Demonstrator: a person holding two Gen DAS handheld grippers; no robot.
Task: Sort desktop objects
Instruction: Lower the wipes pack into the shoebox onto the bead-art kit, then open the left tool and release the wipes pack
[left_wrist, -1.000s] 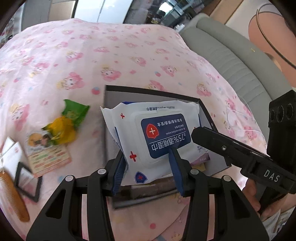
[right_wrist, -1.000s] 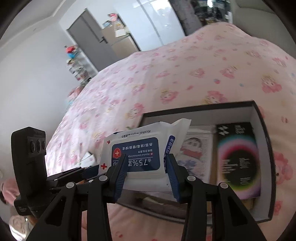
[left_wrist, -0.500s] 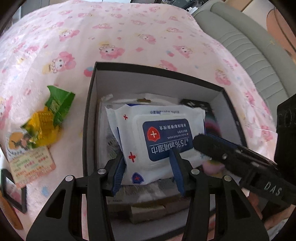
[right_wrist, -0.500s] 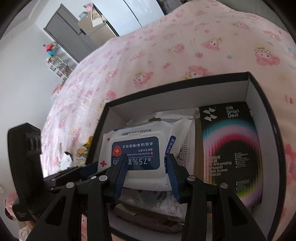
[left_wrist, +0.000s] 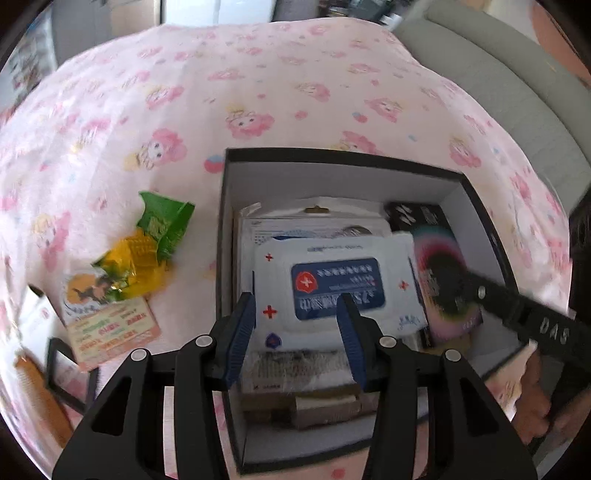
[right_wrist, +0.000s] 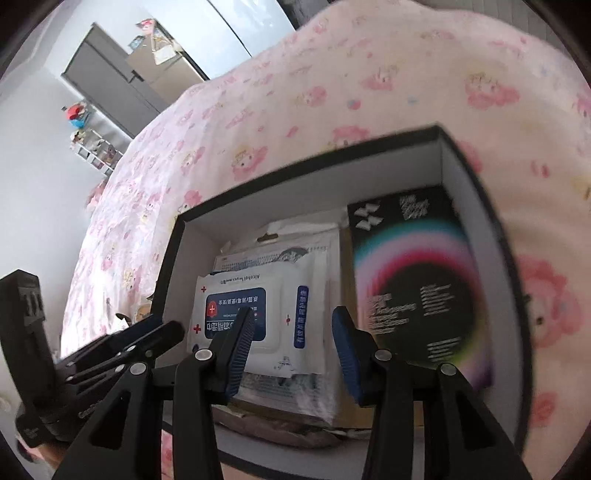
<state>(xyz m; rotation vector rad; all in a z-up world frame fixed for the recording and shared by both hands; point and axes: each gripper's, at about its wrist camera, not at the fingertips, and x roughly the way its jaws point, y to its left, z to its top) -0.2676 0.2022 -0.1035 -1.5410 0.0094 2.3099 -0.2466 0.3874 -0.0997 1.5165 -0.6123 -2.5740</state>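
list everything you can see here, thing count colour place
wipes pack: 1, white with blue label, in box on top of the pile
box: 1, black outside, white inside, on bedspread
screen protector pack: 1, black with rainbow ring, right side of box
snack wrapper: 1, green and yellow, left of box
card: 1, orange and white, beside wrapper
bedspread: 1, pink cartoon print
left gripper: 1, black, blue fingers, open
right gripper: 1, black, blue fingers, open
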